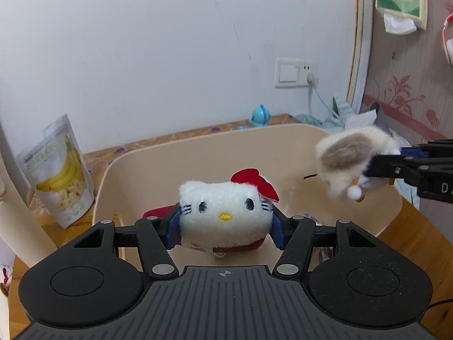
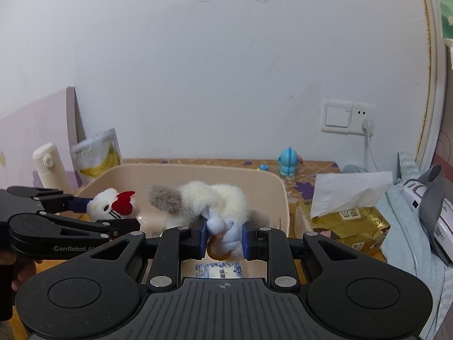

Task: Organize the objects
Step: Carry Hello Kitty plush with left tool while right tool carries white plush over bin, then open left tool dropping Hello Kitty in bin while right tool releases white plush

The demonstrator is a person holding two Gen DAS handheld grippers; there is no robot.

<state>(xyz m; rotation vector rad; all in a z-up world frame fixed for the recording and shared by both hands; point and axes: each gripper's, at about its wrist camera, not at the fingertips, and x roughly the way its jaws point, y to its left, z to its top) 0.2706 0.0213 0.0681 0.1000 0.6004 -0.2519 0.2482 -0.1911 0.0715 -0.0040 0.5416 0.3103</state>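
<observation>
The left tongs were clenched on a white cat plush with a red bow, their blue pads pressing its sides, and held it above the beige bin. The right tongs gripped a cream furry plush by its pale blue part, also over the bin, to the right of the cat. A small blue-patterned packet lay on the bin's floor. The bin stood on the tabletop, with a banana-chip bag at its left, a blue figurine behind, and a gold tissue box at its right.
</observation>
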